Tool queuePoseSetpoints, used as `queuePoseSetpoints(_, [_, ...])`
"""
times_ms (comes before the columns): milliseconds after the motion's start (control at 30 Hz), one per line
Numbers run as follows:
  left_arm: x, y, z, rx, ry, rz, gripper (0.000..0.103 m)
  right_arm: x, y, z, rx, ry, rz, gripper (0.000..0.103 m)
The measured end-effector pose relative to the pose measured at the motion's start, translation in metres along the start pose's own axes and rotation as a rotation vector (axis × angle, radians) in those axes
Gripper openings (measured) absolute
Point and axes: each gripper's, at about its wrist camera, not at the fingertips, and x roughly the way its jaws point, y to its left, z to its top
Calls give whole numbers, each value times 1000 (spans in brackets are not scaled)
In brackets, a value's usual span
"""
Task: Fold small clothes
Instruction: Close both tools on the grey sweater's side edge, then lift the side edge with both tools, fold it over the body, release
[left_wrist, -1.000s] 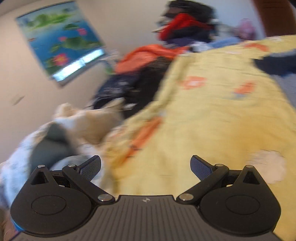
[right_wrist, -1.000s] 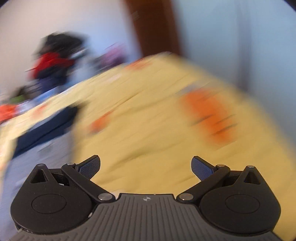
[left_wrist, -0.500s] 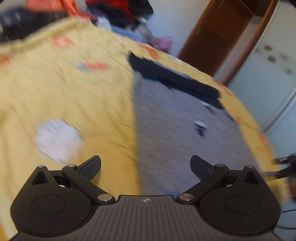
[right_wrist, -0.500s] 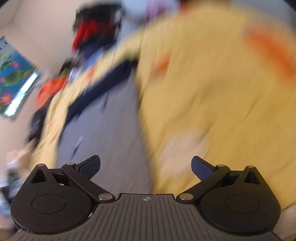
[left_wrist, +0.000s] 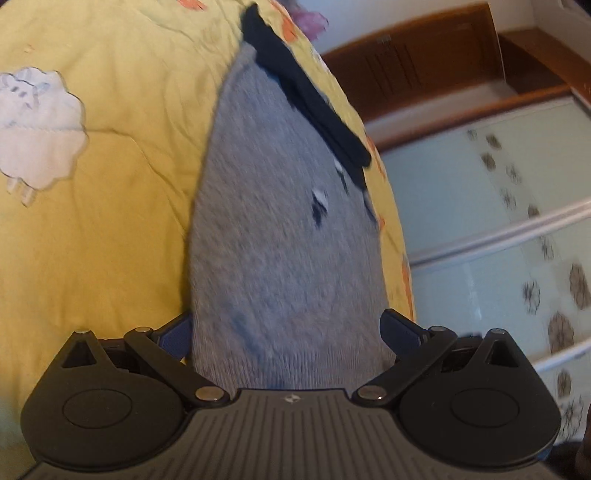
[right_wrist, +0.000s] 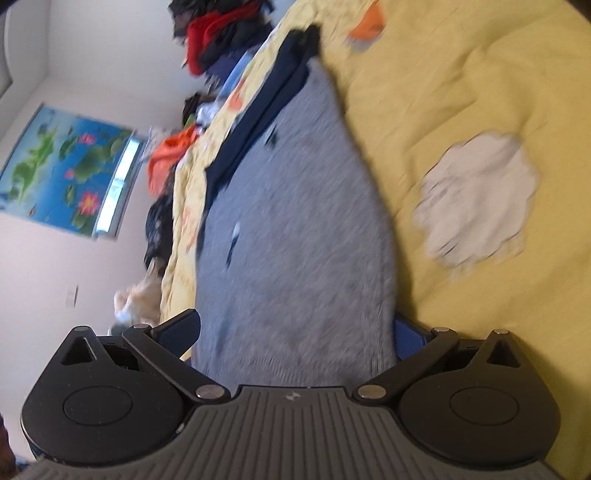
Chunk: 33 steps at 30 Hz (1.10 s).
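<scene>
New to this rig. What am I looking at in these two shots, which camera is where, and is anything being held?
There is no robot arm here. A person carries a two-finger claw in each hand, and a fisheye camera on each looks forward along its fingers, so the black shape at the bottom of each picture is the claw's own body.

One picture comes from the left claw, the other from the right claw. Both are open, their fingers standing wide on either side of the near edge of a grey garment with a dark waistband at its far end. It lies flat on a yellow bedspread printed with white sheep.

Nothing is gripped yet. Whether the fingers touch the cloth is hard to tell. A pile of other clothes sits beyond the bed.
</scene>
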Motion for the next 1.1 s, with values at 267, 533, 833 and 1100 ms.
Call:
queuePoseSetpoints(267, [10,-5,-14,-30,80,-35,103,13,14,-12,-22,121,52,102])
queuePoseSetpoints(533, [20,-16,-34,79,98,126,9,11,8,-19,-20,110,23,62])
queuePoseSetpoints(833, [13,-35,-35,183,70,134,7,12,7,-24,-68,104,-10,14])
queuePoseSetpoints(1100, [-6,-69,17,273,-119,-43,7,1,36,16,-117,0,174,14])
